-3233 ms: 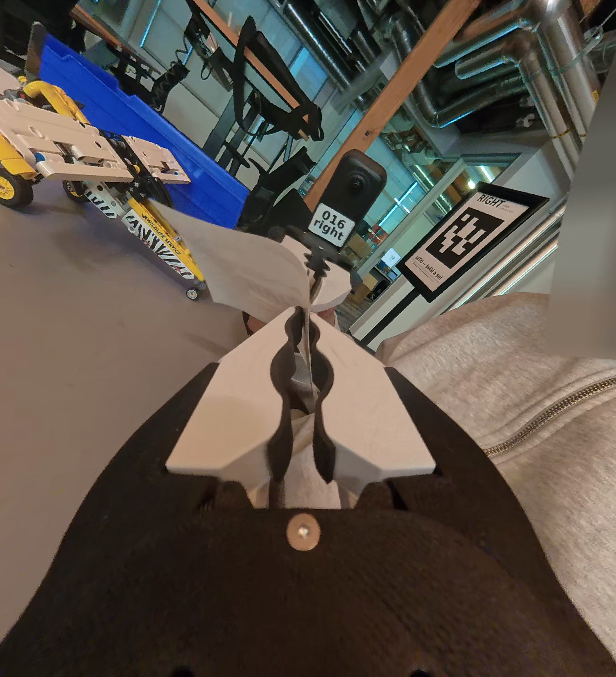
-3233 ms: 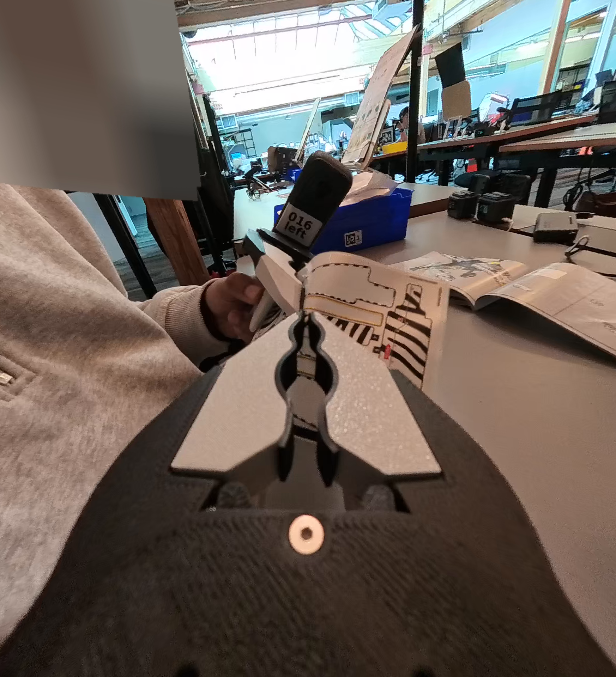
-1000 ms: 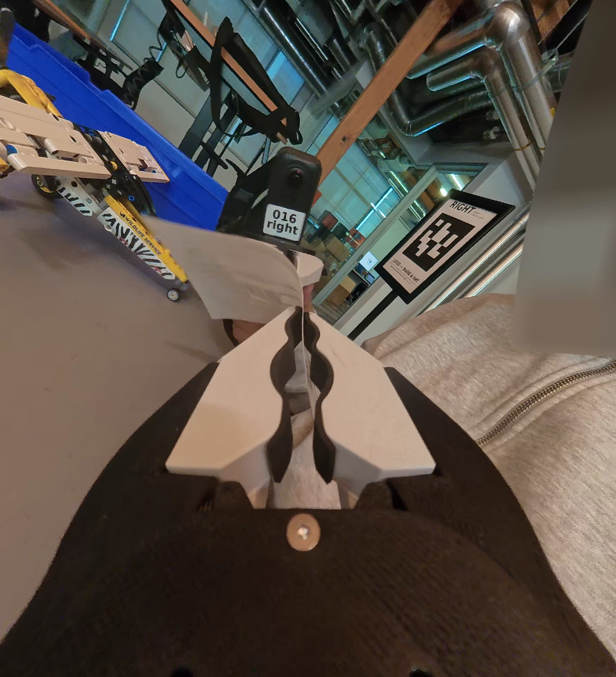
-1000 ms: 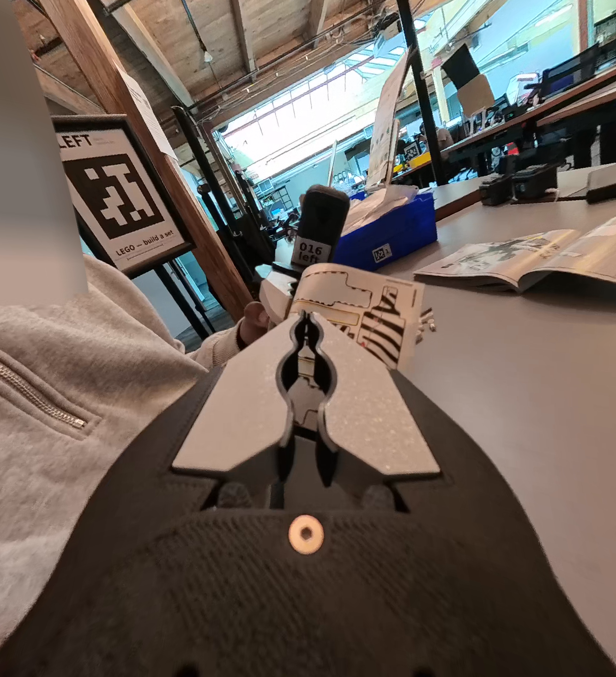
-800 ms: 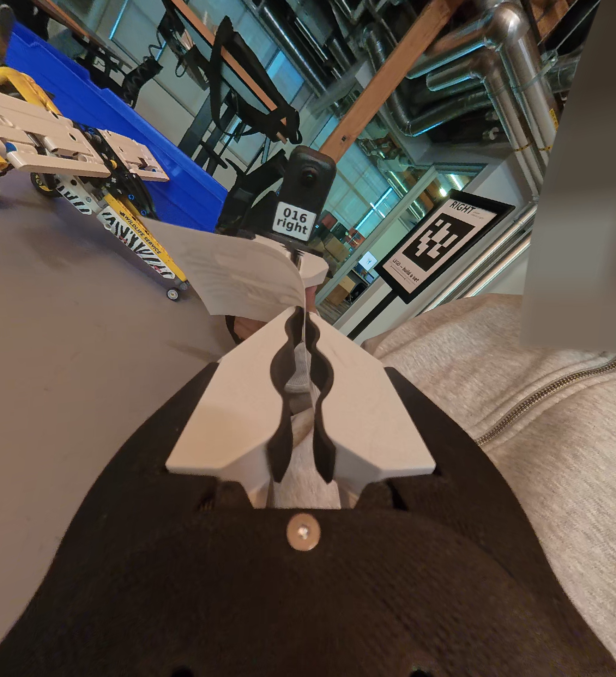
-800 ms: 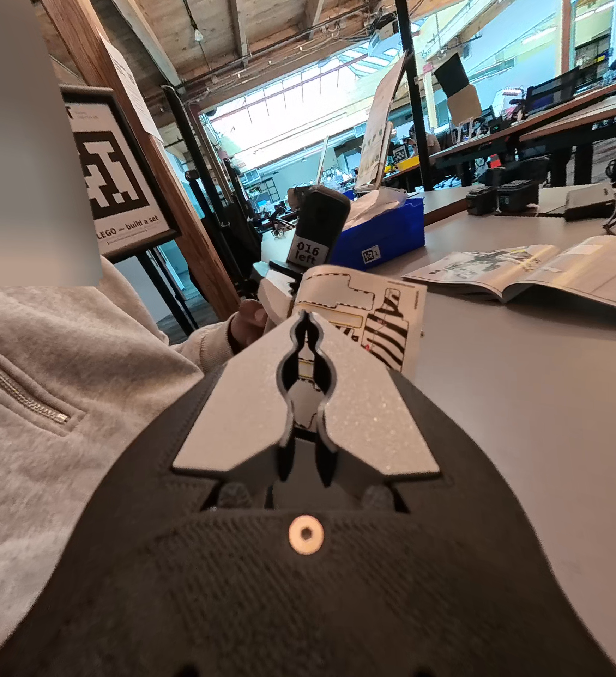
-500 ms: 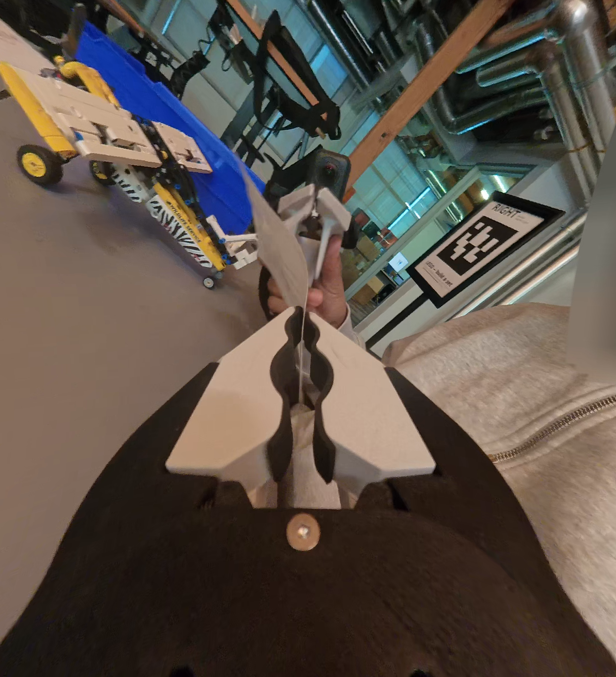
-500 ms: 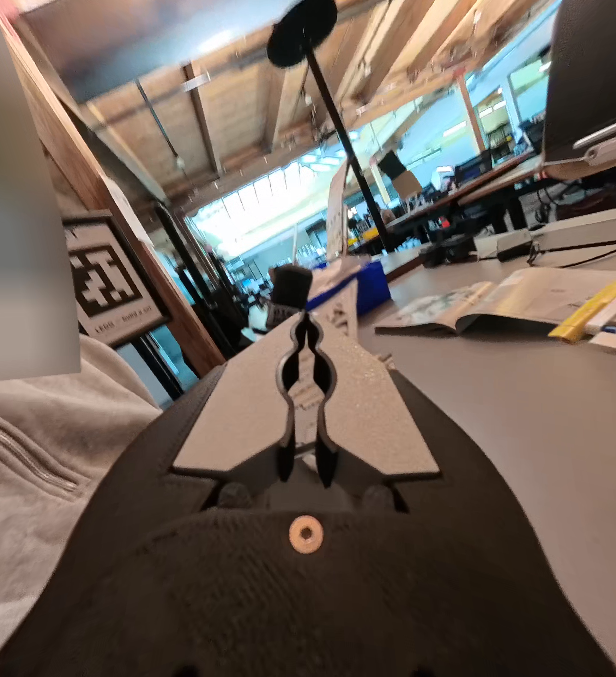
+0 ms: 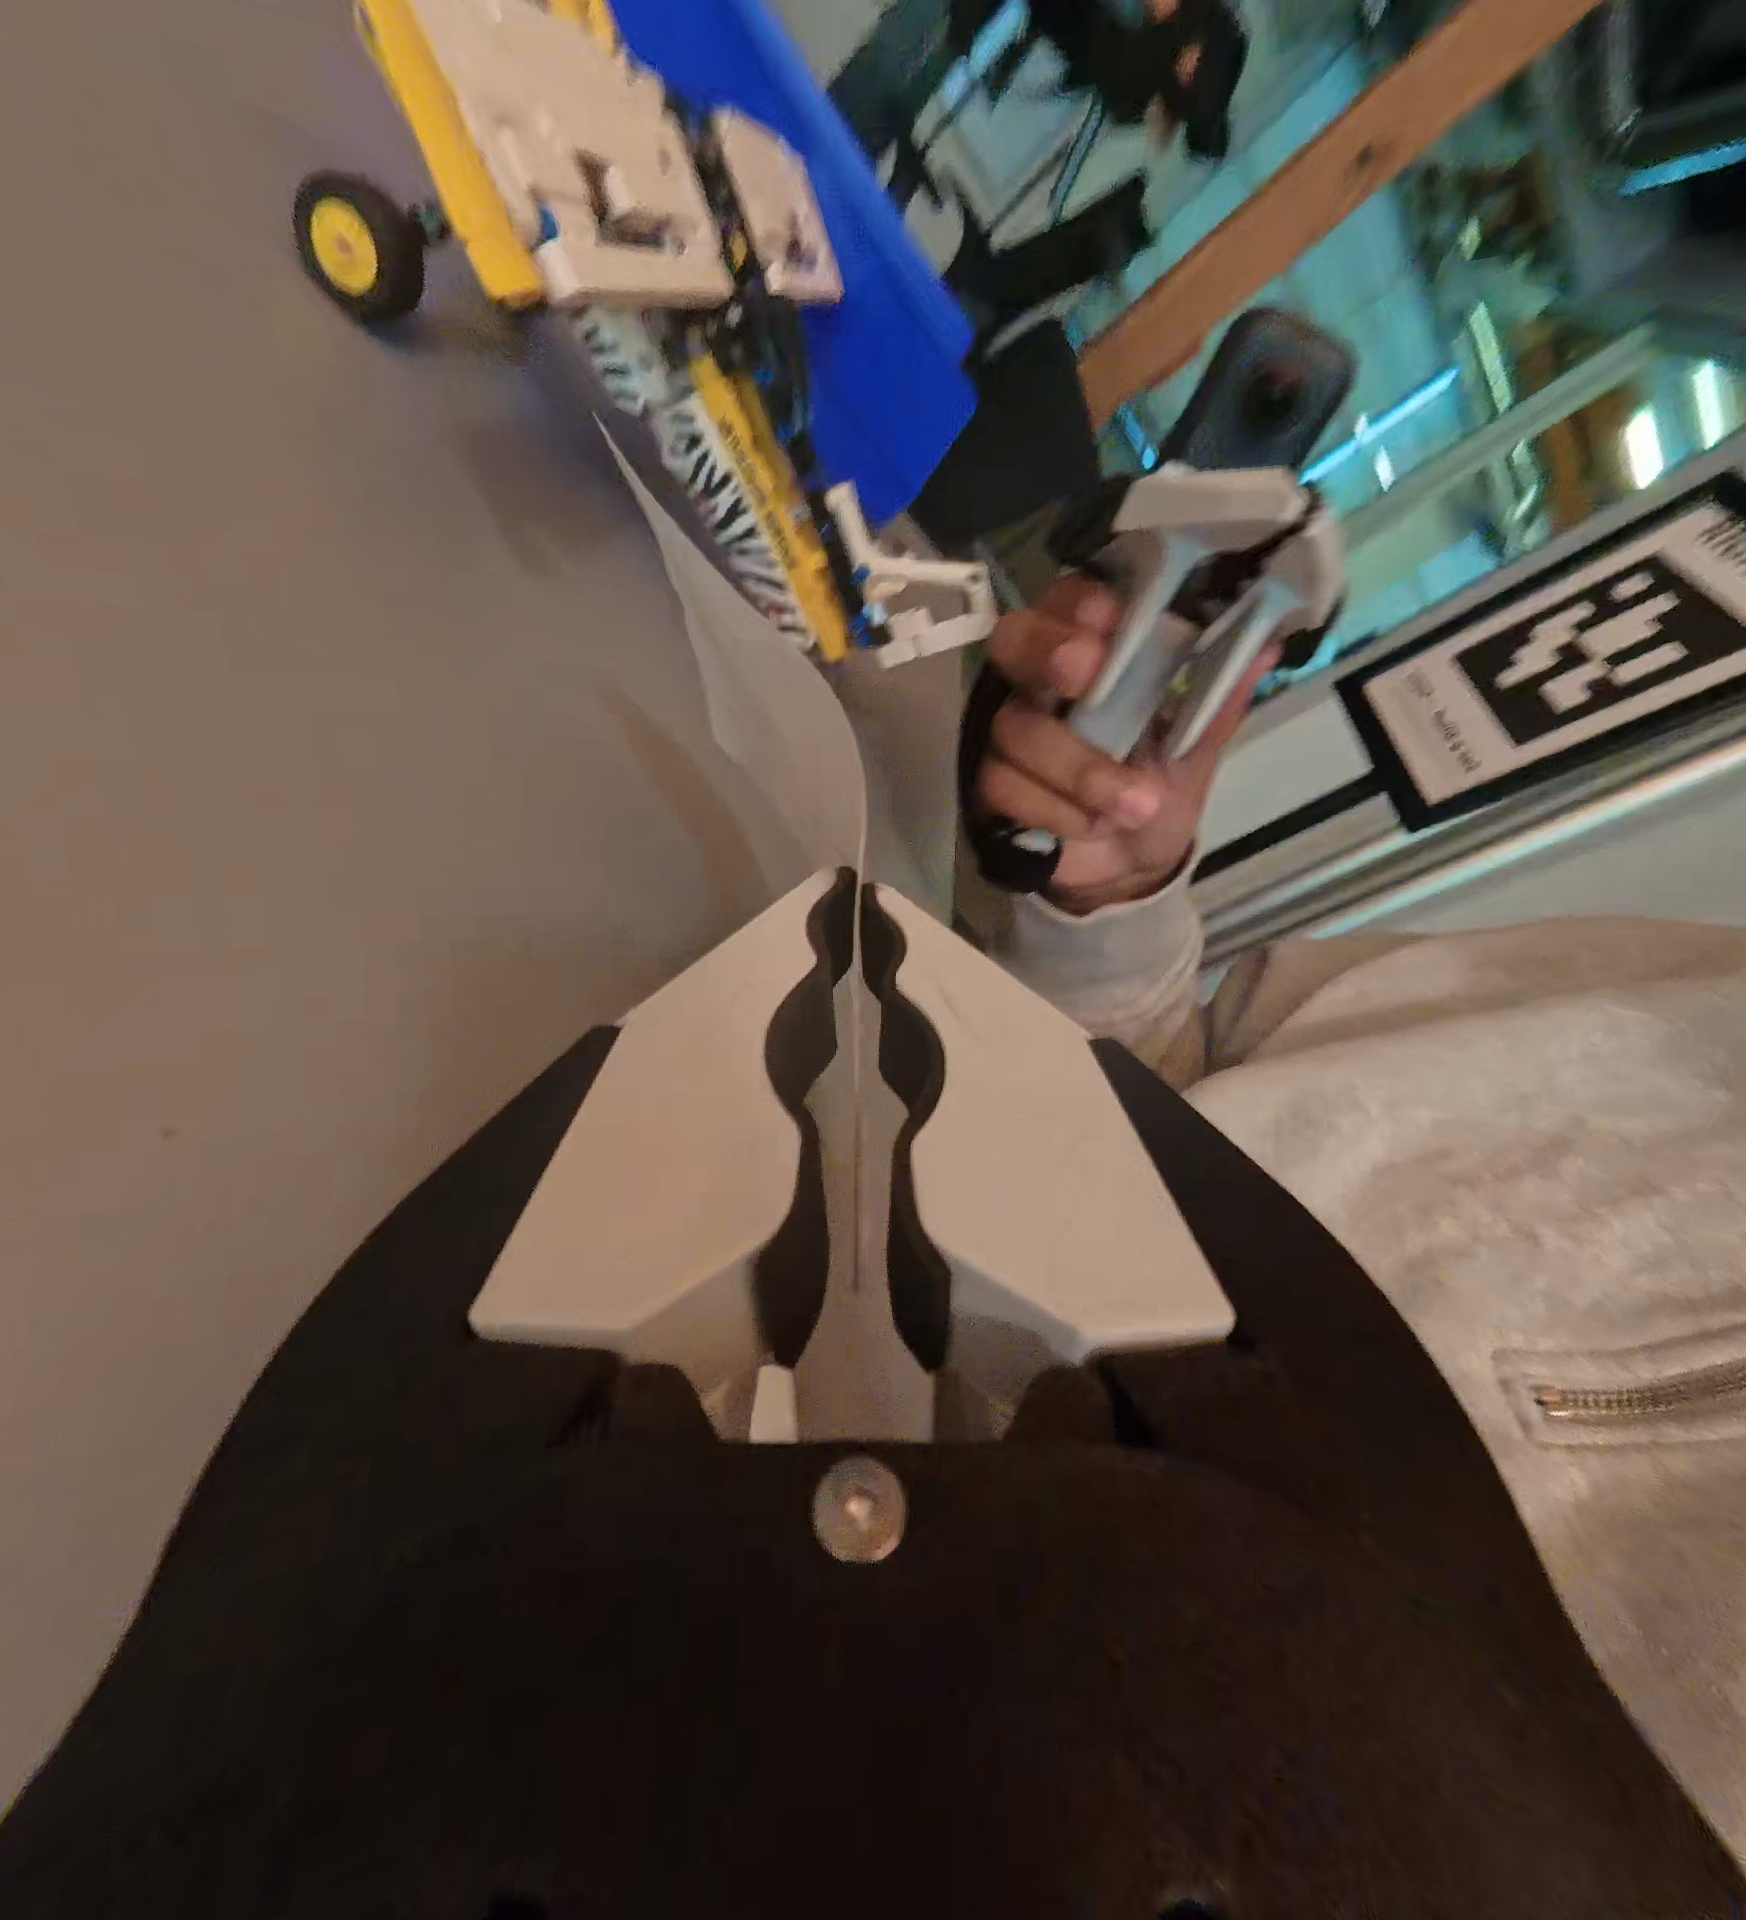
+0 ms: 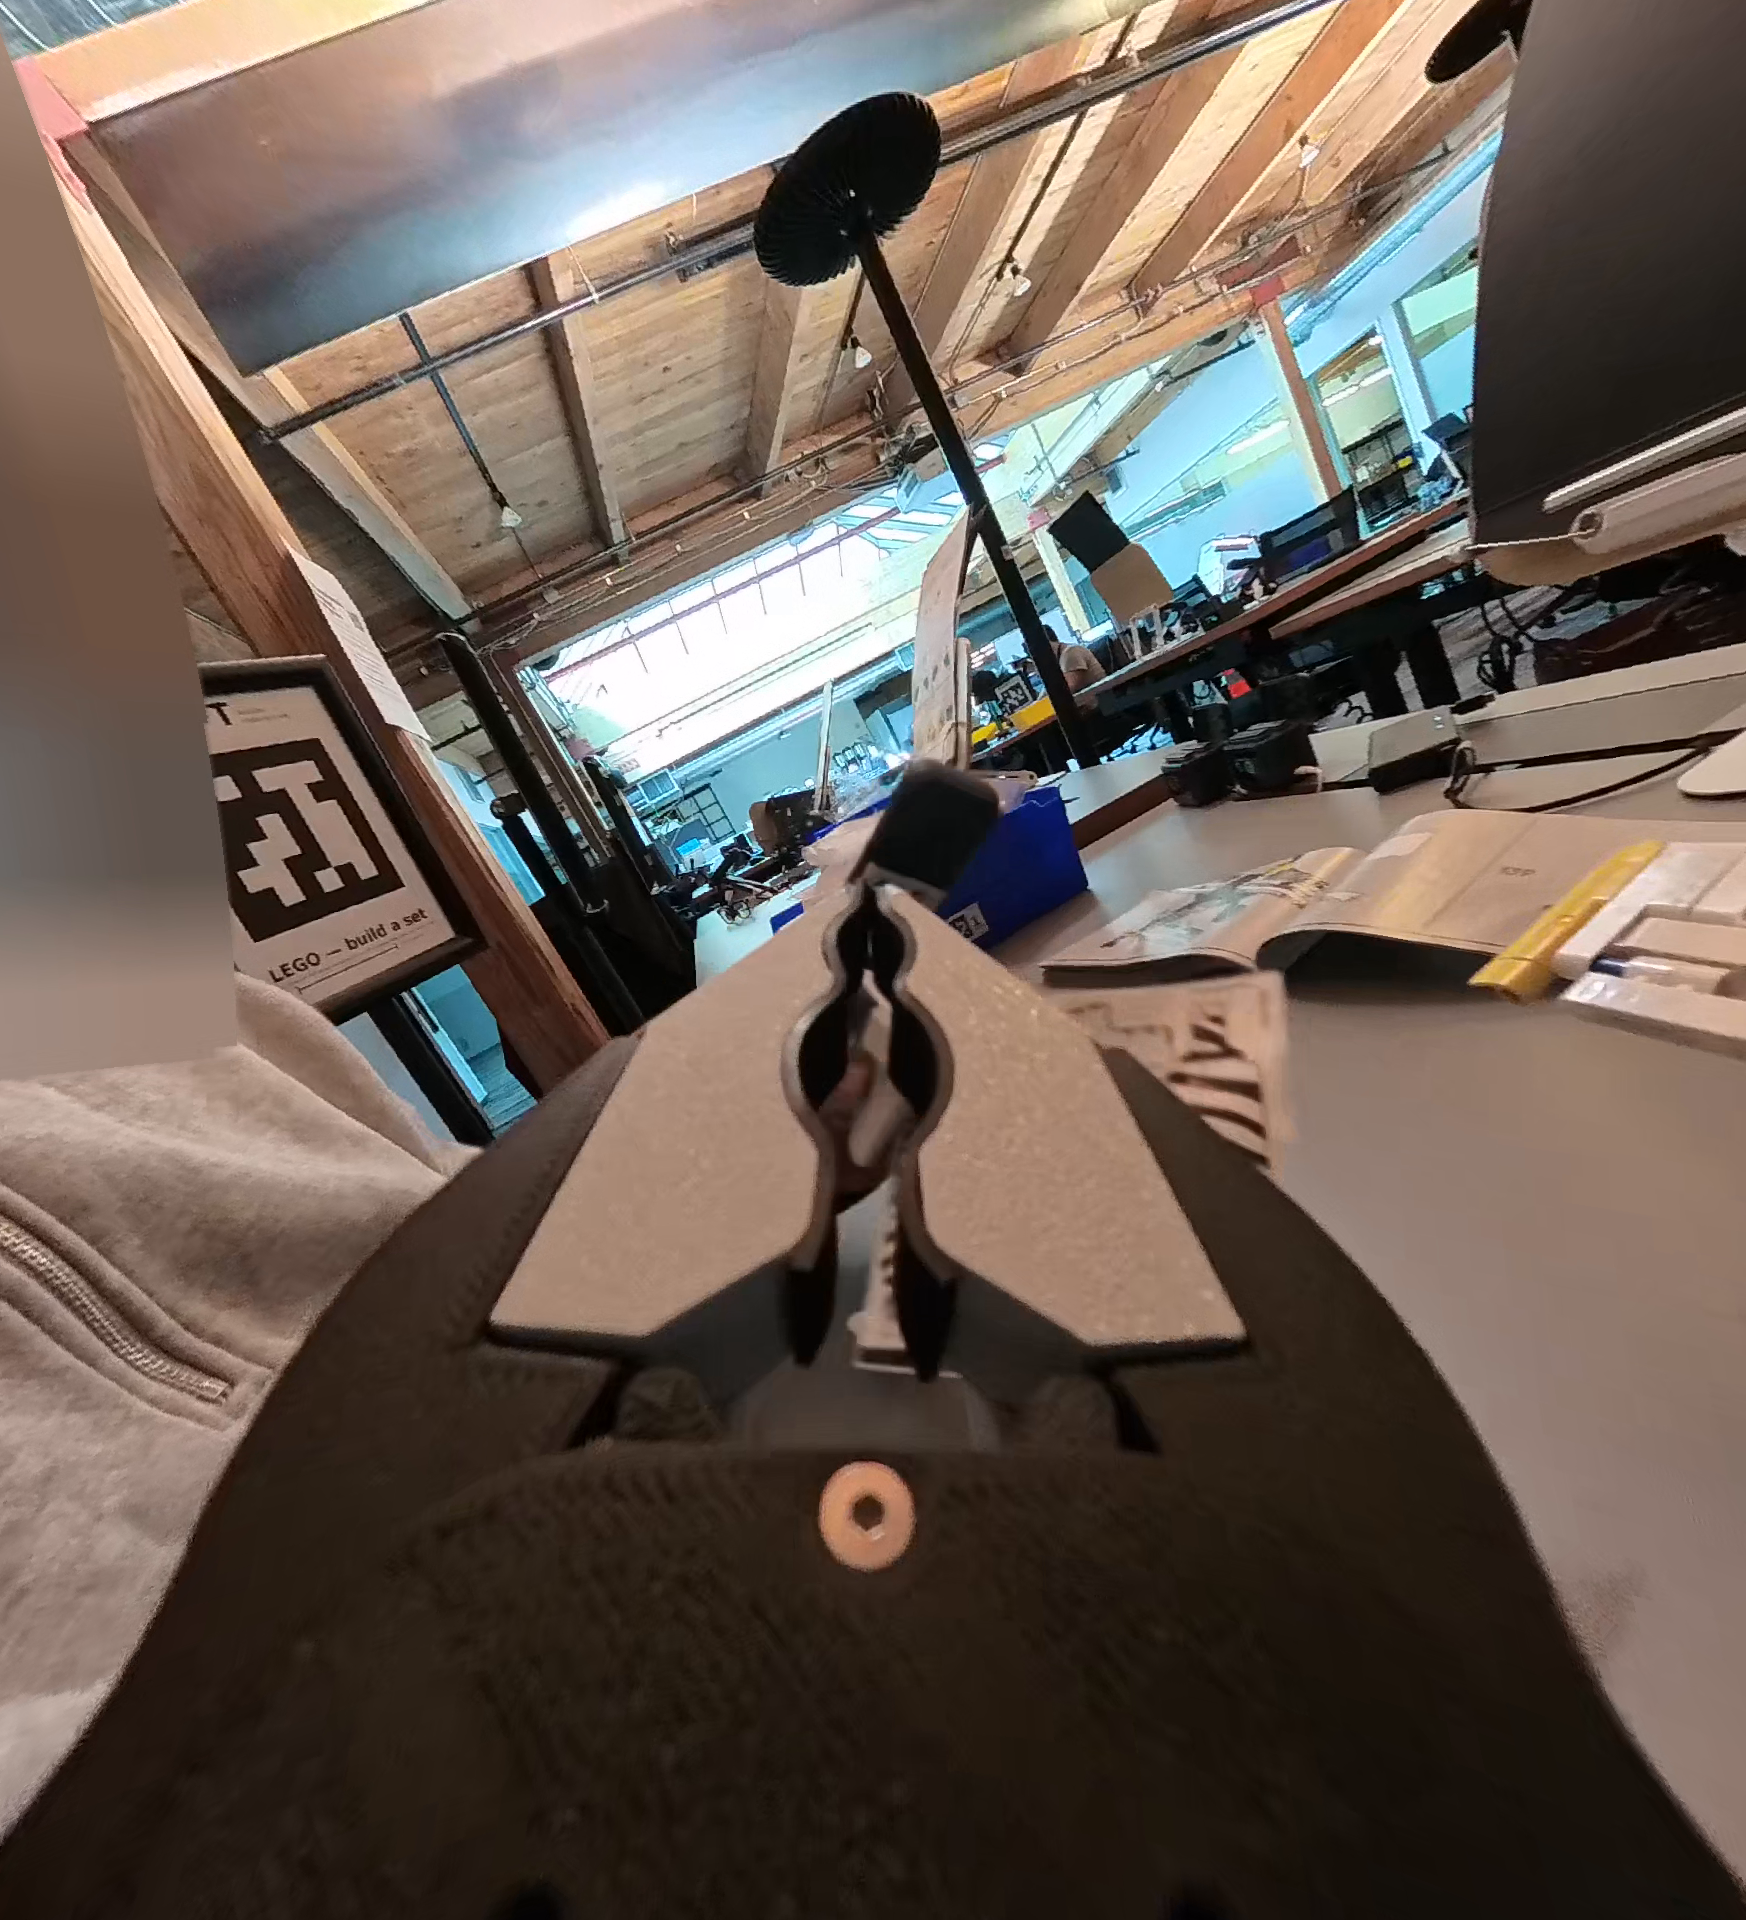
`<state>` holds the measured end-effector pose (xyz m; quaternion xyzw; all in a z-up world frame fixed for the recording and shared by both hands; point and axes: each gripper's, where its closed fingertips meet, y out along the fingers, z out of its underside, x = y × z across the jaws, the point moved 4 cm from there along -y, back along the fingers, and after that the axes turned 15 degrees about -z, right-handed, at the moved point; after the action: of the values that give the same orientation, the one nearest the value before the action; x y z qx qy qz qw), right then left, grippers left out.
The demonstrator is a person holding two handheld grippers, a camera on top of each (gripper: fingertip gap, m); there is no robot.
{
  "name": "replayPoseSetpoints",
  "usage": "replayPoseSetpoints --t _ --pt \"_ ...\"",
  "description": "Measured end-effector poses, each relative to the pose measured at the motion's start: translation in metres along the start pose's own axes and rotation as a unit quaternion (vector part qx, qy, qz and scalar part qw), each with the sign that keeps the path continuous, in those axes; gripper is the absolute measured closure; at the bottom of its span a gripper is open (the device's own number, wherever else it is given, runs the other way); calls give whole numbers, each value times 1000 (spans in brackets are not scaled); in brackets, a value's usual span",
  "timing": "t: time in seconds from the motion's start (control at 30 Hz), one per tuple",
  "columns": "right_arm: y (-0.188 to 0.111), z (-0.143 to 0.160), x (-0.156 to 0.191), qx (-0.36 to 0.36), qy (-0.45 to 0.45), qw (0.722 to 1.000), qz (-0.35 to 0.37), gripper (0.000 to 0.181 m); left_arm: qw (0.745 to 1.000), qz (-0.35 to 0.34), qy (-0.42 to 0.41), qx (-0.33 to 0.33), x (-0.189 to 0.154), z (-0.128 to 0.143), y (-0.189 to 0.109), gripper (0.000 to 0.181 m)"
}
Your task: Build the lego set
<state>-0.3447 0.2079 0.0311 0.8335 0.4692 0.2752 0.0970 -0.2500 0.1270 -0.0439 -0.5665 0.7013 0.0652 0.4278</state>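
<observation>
While mid sticker step, judging the build as well along but not done.

Left wrist view, left to right:
- Grey table, with lego model standing on it upper left. Yellow-and-white chassis on wheels, zebra decals already on one side.
- Blue bin just behind the model.
- Centre: left gripper pressed together on the bottom edge of sticker sheet, holding it up off the table and curling toward the model.
- Further right: right gripper in a hand, clear of the sheet, near the model's tail end.

Right wrist view, left to right:
- Grey sleeve.
- Right-gripper jaws nearly closed, pinching a small pale sticker with dark toothed print, likely one off the sheet.
- Sheet again just right of the fingertips.
- Open instruction booklet beyond, then the model's yellow beam at far right.

Left to do, best guess: place this sticker on the model, use up the remaining decals, add any parts out of view. Cannot tell how many booklet steps remain.
</observation>
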Motion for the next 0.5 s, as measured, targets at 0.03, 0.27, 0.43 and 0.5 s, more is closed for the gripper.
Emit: replayPoseSetpoints --t 0.03,0.27,0.43,0.5 --pt "-1 -1 0 -1 -2 1000 3 181 1000 -2 6 28 5 -1 6 181" --pt "-5 -1 -3 33 -43 997 47 181 996 -80 -3 41 51 -27 18 136" --pt "-3 6 -10 46 -49 996 61 181 982 -142 35 -118 50 -53 -29 134" --pt "-2 10 -13 42 -43 996 61 181 975 -149 71 -152 39 -50 -43 137"
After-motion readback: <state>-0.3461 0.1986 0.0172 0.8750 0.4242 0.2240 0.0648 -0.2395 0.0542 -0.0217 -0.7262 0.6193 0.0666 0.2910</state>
